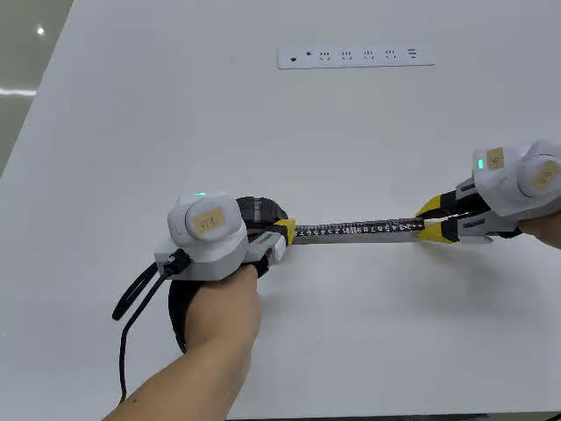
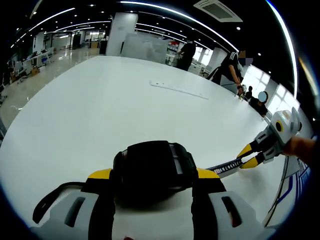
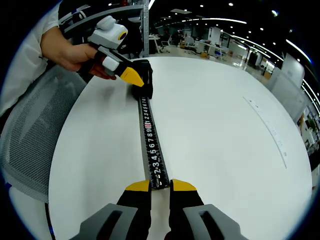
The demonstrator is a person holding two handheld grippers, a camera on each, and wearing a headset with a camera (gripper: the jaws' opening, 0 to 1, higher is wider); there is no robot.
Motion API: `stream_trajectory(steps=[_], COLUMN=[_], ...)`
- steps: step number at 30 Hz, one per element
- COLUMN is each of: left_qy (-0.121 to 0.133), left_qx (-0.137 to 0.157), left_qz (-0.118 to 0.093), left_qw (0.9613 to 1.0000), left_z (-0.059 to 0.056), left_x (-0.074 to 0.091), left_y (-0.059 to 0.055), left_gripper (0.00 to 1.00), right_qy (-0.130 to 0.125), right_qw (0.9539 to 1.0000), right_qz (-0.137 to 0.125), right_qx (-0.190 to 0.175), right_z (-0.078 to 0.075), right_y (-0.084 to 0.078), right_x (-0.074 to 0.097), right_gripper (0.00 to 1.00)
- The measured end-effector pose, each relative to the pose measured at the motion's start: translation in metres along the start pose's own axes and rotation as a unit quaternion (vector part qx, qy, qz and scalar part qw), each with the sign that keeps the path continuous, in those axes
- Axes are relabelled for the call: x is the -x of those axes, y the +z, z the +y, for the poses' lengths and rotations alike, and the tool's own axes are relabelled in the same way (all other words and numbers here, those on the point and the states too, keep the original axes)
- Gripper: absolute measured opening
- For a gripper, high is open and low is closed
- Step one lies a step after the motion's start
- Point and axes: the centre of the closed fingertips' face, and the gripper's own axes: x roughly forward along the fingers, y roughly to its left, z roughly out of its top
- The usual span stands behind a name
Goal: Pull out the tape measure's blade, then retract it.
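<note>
The left hand-held gripper (image 1: 285, 231) has its yellow-tipped jaws closed around the black body of the tape measure (image 1: 261, 212), one jaw on each side, so the body sits squarely between them and low over the white bench (image 1: 175, 114). The tape measure's mouth faces away from this hand-held gripper, towards the right hand-held gripper (image 1: 429, 221), which is well apart from it along the same line. The blade (image 1: 359, 230) is drawn out from that mouth and runs straight between the two. Its long axis points from one hand-held gripper to the other, and its printed face is turned up. The right hand-held gripper's jaws are pressed almost together on the blade's free end, pinching it from both edges. In the right gripper view the numbers climb from the jaws towards the tape measure. Whether the blade touches the bench or hangs just above it cannot be told. Far beyond the blade, on the side away from both hand-held grippers, a white power strip (image 1: 355, 57) lies flat, roughly parallel to the blade.
</note>
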Motion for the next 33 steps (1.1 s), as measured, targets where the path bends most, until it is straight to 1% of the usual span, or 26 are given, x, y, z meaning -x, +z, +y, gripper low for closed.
stream_trajectory(steps=[2,7,12,15,21,24,28,33], left_qy=[0.000,-0.001,-0.002,-0.001,-0.003,-0.003,-0.004,-0.007], left_qx=[0.001,0.005,0.005,0.003,0.005,0.005,0.007,0.012], left_qz=[0.000,0.000,0.001,-0.001,0.001,0.001,0.002,0.002], left_qw=[1.0000,1.0000,1.0000,1.0000,1.0000,1.0000,1.0000,0.9999], left_z=[0.000,0.000,0.000,0.000,0.000,0.000,0.000,0.001], left_x=[0.000,0.000,-0.001,-0.001,-0.001,-0.001,-0.001,-0.001], left_y=[0.000,0.000,0.000,0.000,0.001,0.000,0.001,0.001], left_gripper=[0.57,0.57,0.57,0.57,0.57,0.57,0.57,0.57], right_qy=[0.005,0.007,0.010,0.013,0.016,0.018,0.021,0.022], right_qw=[1.0000,0.9999,0.9998,0.9998,0.9995,0.9990,0.9987,0.9980], right_qz=[-0.003,-0.008,-0.018,-0.017,-0.025,-0.036,-0.042,-0.052], right_qx=[-0.001,0.003,-0.001,-0.001,-0.010,-0.018,-0.021,-0.030], right_z=[0.002,0.004,0.006,0.008,0.009,0.009,0.012,0.011], right_y=[0.003,0.010,0.018,0.020,0.024,0.029,0.036,0.042], right_x=[-0.003,-0.009,-0.013,-0.018,-0.022,-0.024,-0.030,-0.033], right_gripper=[0.09,0.09,0.09,0.09,0.09,0.09,0.09,0.09])
